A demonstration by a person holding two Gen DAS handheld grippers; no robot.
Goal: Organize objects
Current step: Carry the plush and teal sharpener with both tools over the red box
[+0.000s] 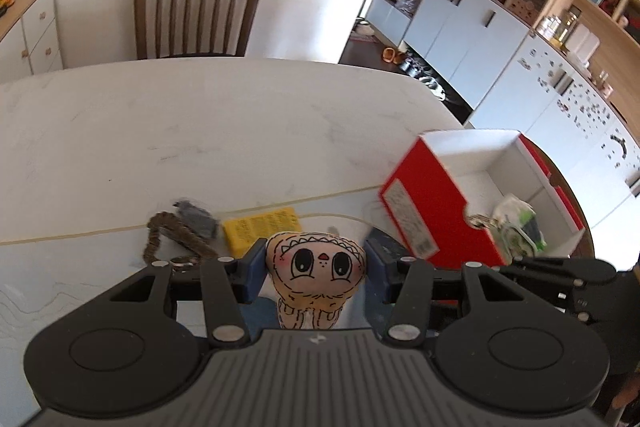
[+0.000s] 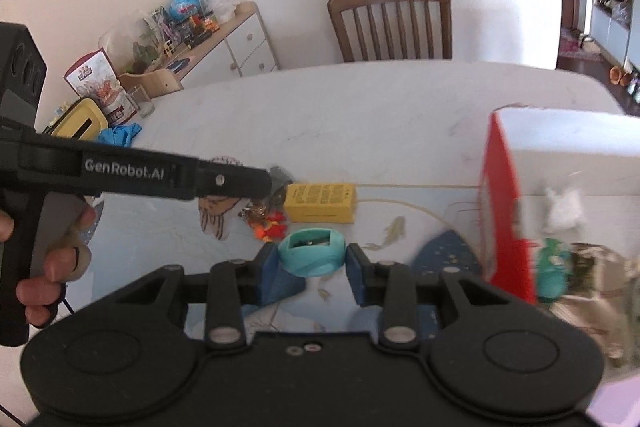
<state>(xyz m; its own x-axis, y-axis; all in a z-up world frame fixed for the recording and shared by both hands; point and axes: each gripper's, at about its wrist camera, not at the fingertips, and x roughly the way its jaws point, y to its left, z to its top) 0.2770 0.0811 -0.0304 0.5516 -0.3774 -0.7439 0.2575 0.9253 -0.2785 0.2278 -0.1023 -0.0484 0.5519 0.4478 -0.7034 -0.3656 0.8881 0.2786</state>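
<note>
— Biggest first?

— White table (image 1: 200,131), filling both wrist views. Then the red box (image 1: 436,203), lid off, white inside, at about 3 o'clock in the left wrist view and again at 3 o'clock in the right wrist view. Already inside: a pale crumpled bundle (image 1: 516,223) with green on it, too blurred to name.

— And still loose on the table?

— Yellow packet (image 2: 320,203) at 12 o'clock of the right gripper; same packet at 11 o'clock of the left. Brown cord (image 1: 168,235) and a dark grey lump (image 1: 196,219) just beside it, at 10 o'clock. Small orange-red trinket (image 2: 270,227) near the packet.

— State of the grippers?

— Left gripper (image 1: 316,263) clamped on a cartoon-face plush (image 1: 316,267), held clear of the table, face toward the camera. Right gripper (image 2: 312,259) clenched on a teal sharpener (image 2: 312,253), blade slot up, pads touching both of its sides.

— Step in hand?

— Probably the carry: both pieces picked up, neither yet in the box.

— Next move?

— Swing right toward 3 o'clock, over the box rim, one gripper at a time to avoid crowding. Clear the red wall before lowering. Release only above the white floor. Plush soft, likely to sag; sharpener small and hard, apt to bounce if dropped high.
</note>
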